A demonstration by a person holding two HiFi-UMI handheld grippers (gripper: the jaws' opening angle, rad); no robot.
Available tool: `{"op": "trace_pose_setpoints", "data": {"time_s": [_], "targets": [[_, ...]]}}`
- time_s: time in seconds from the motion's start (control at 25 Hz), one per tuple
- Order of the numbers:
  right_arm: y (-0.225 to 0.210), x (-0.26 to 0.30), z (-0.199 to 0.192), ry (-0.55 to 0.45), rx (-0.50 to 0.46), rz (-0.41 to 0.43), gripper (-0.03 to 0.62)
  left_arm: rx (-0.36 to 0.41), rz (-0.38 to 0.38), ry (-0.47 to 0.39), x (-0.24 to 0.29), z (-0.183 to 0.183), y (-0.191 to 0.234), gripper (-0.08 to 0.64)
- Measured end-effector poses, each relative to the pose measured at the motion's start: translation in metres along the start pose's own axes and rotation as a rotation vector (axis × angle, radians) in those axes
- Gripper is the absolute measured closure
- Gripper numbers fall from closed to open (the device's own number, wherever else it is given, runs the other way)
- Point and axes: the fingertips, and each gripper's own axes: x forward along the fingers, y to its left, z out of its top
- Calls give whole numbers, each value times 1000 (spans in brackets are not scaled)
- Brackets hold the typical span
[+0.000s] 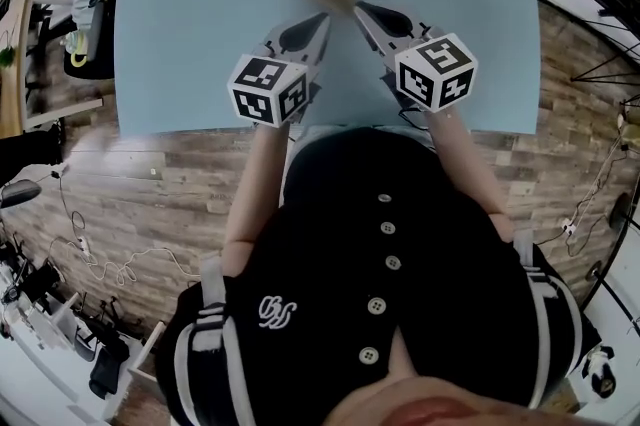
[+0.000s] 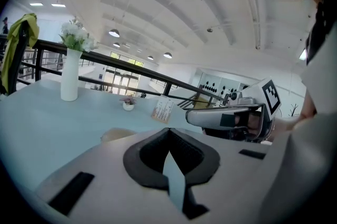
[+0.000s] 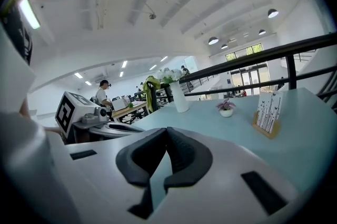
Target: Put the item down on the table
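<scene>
Left tongs [image 1: 322,18], right tongs [image 1: 362,10] closed, empty, tips converging over table [image 1: 180,14].

A large open-plan office is shown, prob. a shared work area. A high white ceiling w/ round lamps [image 3: 212,40] is seen overhead, and a black railing [image 2: 131,68] is run along the far edge. Desks w/ a seated person [image 3: 101,92] are made out in the bkgd. The pale-blue worktop [image 1: 200,34] is dressed w/ a flower vase [image 2: 69,81], a small pot plant [image 3: 226,108] & a card stand [image 3: 267,114]. The wood-look floor [image 1: 150,184] is strewn w/ cables [image 1: 110,269].
</scene>
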Motion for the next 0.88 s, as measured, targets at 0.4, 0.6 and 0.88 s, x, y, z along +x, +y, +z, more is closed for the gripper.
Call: {"op": "trace_pose_setpoints", "data": {"time_s": [0.4,0.6,0.88], "targets": [[5,5,-22,64,-1,25,581,-51,-5,30,11,-8,0,551],[0,5,-25,69,-8,14,581,-53,4,33,13,-7,4,551],[-5,5,-31,73,3,8,581,-55,4,54,14,-16,0,551]]}}
